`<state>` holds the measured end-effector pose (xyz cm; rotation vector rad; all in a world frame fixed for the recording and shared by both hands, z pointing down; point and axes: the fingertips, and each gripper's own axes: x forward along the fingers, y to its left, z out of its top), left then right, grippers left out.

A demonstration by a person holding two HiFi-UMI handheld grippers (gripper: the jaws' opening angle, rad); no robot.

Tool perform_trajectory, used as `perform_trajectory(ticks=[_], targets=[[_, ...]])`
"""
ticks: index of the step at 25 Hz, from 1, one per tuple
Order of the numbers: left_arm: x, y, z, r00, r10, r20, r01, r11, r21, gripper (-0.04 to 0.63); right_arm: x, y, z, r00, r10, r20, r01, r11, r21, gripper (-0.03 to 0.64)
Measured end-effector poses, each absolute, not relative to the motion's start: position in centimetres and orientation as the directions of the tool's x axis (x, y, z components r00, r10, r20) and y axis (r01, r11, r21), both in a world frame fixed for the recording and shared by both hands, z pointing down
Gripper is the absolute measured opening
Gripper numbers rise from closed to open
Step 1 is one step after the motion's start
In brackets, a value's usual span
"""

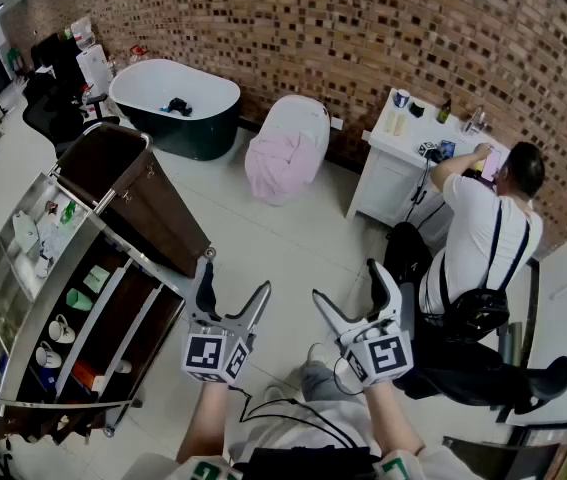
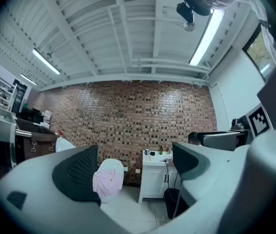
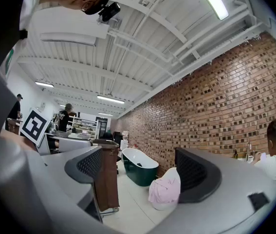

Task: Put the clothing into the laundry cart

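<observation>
A pink piece of clothing (image 1: 276, 165) hangs over a white seat (image 1: 297, 123) by the brick wall; it also shows as the pink clothing (image 2: 106, 180) and the pink clothing (image 3: 165, 189) in the gripper views. The brown laundry cart (image 1: 133, 188) stands at the left, its bag open at the top. My left gripper (image 1: 233, 288) and right gripper (image 1: 353, 288) are held side by side over the floor, well short of the clothing. Both stand open with nothing between the jaws.
A dark green bathtub (image 1: 175, 108) sits at the back left. A white vanity (image 1: 395, 173) stands at the right, with a person (image 1: 473, 248) seated at it. A housekeeping trolley's shelves (image 1: 53, 308) adjoin the cart. Bare white floor (image 1: 273, 248) lies ahead.
</observation>
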<state>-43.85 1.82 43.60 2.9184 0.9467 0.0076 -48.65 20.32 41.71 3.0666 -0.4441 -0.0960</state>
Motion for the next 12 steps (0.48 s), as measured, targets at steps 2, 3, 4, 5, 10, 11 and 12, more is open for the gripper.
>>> perform_trajectory(ticks=[2,3,4,5,10,11,12], targets=[[-42.0,3.8,43.5,0.817,0.576,-0.035,0.577,-0.814,0.071,0.468,-46.7,22.1,41.5,0.952,-0.299,-0.065,-0.297,-0.954,0.043,0.488],[-41.1,4.9,43.4,0.818,0.574,-0.036,0.575,-0.815,0.067,0.469,-45.8,23.0,41.4,0.949,-0.306,-0.071,-0.304,-0.952,0.044,0.488],[-40.2,6.1,43.2,0.817,0.575,-0.032,0.576,-0.815,0.060,0.469,-45.0,23.8,41.2,0.946,-0.314,-0.078,-0.311,-0.949,0.049,0.488],[-39.3,7.4,43.1,0.816,0.577,-0.029,0.578,-0.815,0.053,0.469,-44.2,24.7,41.0,0.943,-0.321,-0.084,-0.318,-0.947,0.056,0.488],[-35.0,13.5,42.4,0.813,0.582,-0.036,0.583,-0.811,0.043,0.469,-40.3,29.4,40.5,0.934,-0.346,-0.085,-0.344,-0.938,0.045,0.488],[-34.4,14.5,42.4,0.812,0.582,-0.039,0.583,-0.811,0.038,0.469,-39.6,30.3,40.5,0.933,-0.350,-0.081,-0.348,-0.937,0.039,0.488],[-33.9,15.4,42.3,0.813,0.581,-0.038,0.582,-0.812,0.034,0.469,-39.0,31.3,40.6,0.933,-0.351,-0.081,-0.349,-0.936,0.039,0.488]])
